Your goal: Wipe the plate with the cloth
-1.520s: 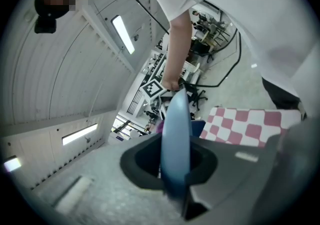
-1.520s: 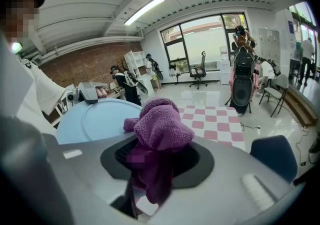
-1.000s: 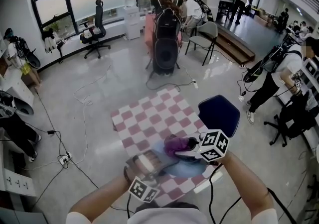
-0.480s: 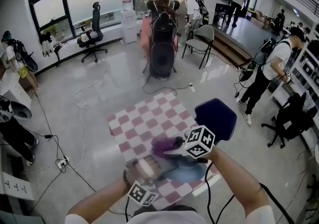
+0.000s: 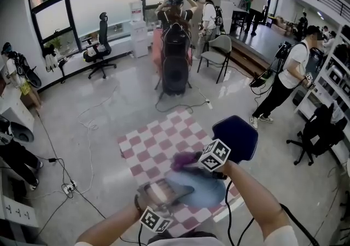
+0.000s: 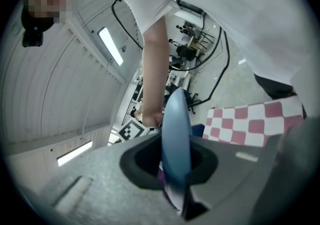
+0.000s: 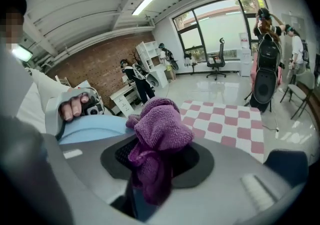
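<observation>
Your right tool (image 5: 192,164) has slid toward the left of the head view since a second ago. It has carried the purple cloth (image 5: 184,159) farther across the light blue plate (image 5: 203,191). Its jaws are pinched on the cloth. In the right gripper view the bunched cloth stands between them and spills over their top, with the plate's pale blue face just behind it at the left.

Your left tool (image 5: 174,190) sits low in the head view, left of centre, and its jaws are clamped on the plate's rim. The left gripper view shows the plate edge-on, rising straight up from between them.

You hold the plate over the near part of the pink-and-white checkered counter (image 5: 156,138), with the cloth at its far upper edge. A dark blue chair seat (image 5: 238,135) lies just right of the counter, behind your right tool's marker cube. Blur softens the plate and cloth in the head view, so you cannot tell exactly where they touch.
</observation>
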### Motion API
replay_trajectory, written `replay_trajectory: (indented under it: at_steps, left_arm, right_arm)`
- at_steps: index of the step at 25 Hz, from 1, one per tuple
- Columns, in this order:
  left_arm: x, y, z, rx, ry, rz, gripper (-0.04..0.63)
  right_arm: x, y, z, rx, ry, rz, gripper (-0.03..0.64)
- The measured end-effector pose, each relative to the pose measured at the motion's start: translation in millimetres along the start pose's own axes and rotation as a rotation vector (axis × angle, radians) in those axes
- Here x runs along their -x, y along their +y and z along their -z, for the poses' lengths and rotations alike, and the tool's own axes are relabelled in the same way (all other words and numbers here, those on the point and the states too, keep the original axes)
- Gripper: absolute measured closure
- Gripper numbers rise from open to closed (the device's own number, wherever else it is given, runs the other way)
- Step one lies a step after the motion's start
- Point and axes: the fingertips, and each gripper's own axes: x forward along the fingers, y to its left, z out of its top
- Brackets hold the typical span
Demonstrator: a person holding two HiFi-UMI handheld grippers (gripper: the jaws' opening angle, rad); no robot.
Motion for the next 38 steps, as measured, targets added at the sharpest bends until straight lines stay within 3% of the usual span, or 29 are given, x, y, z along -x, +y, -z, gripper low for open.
replay_trajectory:
  at_steps: [7,14,19,31,38]
  left_arm:
    - [5,-2,14,0.0,0.023,0.009,0.554]
    - [7,2,29,0.027,0.042,-0.012,0.555]
    - [5,1,37,0.041,0.059,-0.005,0.555]
    - [18,6,71,0.076,0.118,-0.014,0.555]
    - [28,1,94,0.174,0.158,-0.009,0.554]
  right_arm:
    - [23,-32,42,-0.111,0.012,0.029,0.468]
    - [50,-35,61,-0.16,-0.029,0.039,0.468]
    - [66,-26,70,-0.153,-0.055,0.035,0.468]
    - [79,-14,109,-0.181,0.003,0.07,0.468]
    - [69,-3,122,-0.195,0.034,0.111,0.468]
